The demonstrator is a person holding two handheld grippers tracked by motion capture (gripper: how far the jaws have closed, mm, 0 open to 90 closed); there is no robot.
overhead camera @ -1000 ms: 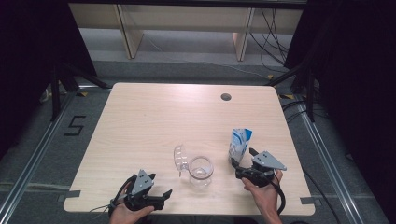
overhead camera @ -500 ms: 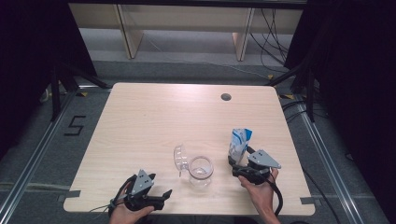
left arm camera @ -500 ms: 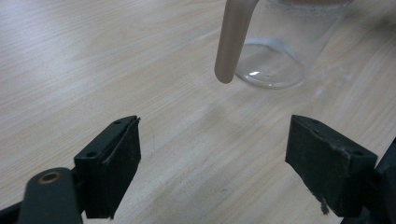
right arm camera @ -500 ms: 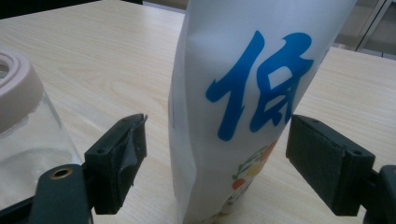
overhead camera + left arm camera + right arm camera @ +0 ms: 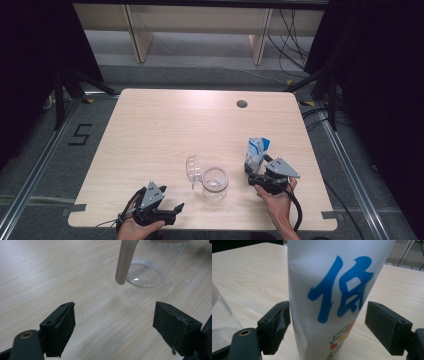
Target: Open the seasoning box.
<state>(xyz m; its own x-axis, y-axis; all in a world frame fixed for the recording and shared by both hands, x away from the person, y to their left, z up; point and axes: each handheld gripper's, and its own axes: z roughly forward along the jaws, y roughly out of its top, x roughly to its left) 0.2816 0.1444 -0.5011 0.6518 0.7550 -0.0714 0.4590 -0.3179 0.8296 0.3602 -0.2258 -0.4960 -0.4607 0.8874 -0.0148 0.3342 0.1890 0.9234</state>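
High view: Standing upright on the wooden surface [image 5: 150, 125], a white pouch [image 5: 256, 153] with blue print, well to the right of the clear glass jar [image 5: 215, 183]. Just beside the jar's left, a clear lid [image 5: 192, 169] tilted on edge. Right hand-held gripper [image 5: 261, 172] up against the pouch's near side, on the far side of the jar from the left hand-held gripper [image 5: 172, 210], which sits near the jar's lower left at the surface's near edge. By the look of it, the step in hand: closing in to grasp the pouch, probably to bring it over to the jar.

Left gripper view: Jaws of the left hand-held gripper [image 5: 112, 323] wide apart, nothing between them but bare wood. Ahead, the jar's [image 5: 150, 265] transparent base, and a pale rounded strip, apparently the lid's edge [image 5: 125, 262], hanging down in front of it.

Right gripper view: Jaws of the right hand-held gripper [image 5: 327, 325] apart, straddling the pouch [image 5: 332, 290]; left pad touching or nearly touching its side, right pad clearly off it. Pouch matte white, slightly creased low down, with a large blue character and small fruit pictures near the bottom. Next move likely calls for squeezing shut squarely on the body, gently, since the soft wall looks liable to buckle or slip.
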